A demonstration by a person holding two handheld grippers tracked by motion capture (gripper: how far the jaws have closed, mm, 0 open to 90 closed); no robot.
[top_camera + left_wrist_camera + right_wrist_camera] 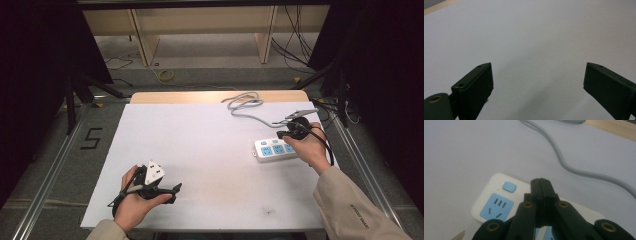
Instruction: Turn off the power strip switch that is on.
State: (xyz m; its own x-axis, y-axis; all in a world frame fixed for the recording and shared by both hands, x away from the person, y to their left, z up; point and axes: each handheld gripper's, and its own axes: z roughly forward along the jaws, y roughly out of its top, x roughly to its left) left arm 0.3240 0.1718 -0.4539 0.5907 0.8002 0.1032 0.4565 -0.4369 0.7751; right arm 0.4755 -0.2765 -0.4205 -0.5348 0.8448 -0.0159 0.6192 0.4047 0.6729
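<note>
Two hand-held grippers engage: we hold the right hand-held gripper (541,185) closed, empty, over the power strip (499,206) to press its switch button (509,187), while the left hand-held gripper (537,80) rests open.

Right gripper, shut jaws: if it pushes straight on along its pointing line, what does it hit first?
Probably the white power strip with blue sockets: the right gripper hangs shut just above it, tips pointing down near the small blue button. Exact contact spot is hard to judge.
</note>
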